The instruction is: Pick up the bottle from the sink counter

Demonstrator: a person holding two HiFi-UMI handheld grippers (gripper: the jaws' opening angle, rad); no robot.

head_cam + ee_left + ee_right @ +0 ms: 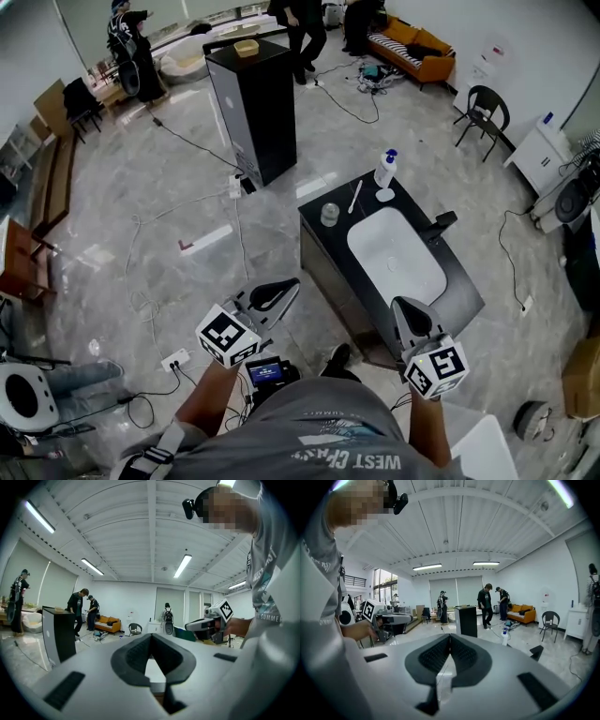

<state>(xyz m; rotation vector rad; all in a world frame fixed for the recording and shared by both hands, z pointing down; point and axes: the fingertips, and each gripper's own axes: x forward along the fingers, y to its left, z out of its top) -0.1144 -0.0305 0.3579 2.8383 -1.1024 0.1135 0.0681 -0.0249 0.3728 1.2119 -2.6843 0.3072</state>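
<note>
The bottle (385, 169), white with a blue pump top, stands upright at the far end of the black sink counter (467, 298), beyond the white basin (395, 255). In the right gripper view the bottle (504, 638) shows small, to the right of the jaws. My right gripper (410, 312) hangs over the counter's near end, shut and empty, well short of the bottle. My left gripper (273, 295) is to the left of the counter, over the floor, also shut with nothing in it. Each gripper view shows its own jaws (151, 635) (450, 637) closed tip to tip.
On the counter stand a small glass jar (330, 214), a white stick (355, 195), a white dish (385, 195) and a black faucet (441, 225). A tall black cabinet (253, 103) stands beyond. Cables (187, 141) cross the floor; a black chair (483, 112) and several people are farther back.
</note>
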